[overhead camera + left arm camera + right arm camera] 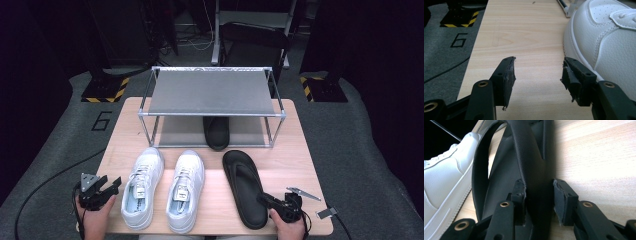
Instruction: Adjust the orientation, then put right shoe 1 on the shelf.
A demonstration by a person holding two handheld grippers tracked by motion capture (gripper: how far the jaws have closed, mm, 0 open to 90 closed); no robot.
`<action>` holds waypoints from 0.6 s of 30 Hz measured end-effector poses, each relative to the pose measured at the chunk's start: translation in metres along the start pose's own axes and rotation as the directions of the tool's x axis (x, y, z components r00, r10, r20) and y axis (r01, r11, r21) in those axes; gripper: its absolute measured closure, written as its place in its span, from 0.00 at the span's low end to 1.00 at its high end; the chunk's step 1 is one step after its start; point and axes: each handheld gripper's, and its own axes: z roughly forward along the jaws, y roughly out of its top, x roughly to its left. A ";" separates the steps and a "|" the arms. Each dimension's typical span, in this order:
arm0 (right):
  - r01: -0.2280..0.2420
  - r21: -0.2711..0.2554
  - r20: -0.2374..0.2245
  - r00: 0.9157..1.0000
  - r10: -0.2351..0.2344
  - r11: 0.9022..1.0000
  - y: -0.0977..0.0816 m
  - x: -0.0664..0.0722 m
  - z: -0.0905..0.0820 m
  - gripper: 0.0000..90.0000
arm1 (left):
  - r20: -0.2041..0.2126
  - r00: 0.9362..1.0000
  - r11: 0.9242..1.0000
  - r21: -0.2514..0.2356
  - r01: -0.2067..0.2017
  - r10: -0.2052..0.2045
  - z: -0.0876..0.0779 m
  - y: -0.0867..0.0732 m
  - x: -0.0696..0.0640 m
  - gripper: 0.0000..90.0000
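Note:
A black flip-flop point(244, 186) lies on the wooden table point(295, 155) at the right, toe toward the rack. My right gripper point(266, 199) is at its heel end. In the right gripper view the jaws point(539, 185) press on either side of the flip-flop's strap point(529, 150), shut on it. Two white sneakers point(143, 186) point(185, 190) stand side by side left of it. My left gripper point(111, 188) hovers by the left sneaker, open and empty point(537, 63), with that sneaker point(604, 37) just beyond its right jaw.
A two-shelf metal rack point(212, 114) stands at the back of the table with a second black flip-flop point(216, 132) on its lower shelf. Small metal pieces point(303, 193) lie near the table's right front corner. The floor beyond the left edge bears a "6" mark point(102, 121).

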 end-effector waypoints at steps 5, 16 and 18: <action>-0.017 -0.007 -0.009 1.000 0.017 1.000 0.000 -0.003 -0.001 0.72 | 0.004 1.000 1.000 0.015 -0.002 0.001 0.000 0.001 0.000 0.48; -0.049 -0.014 -0.011 0.999 0.049 0.999 -0.001 -0.002 -0.004 0.73 | 0.005 1.000 1.000 0.016 -0.001 0.001 -0.001 0.001 0.001 0.48; -0.051 -0.020 -0.014 0.999 0.051 0.998 -0.002 -0.003 -0.004 0.73 | 0.006 1.000 1.000 0.012 0.006 -0.007 -0.001 0.001 0.001 0.48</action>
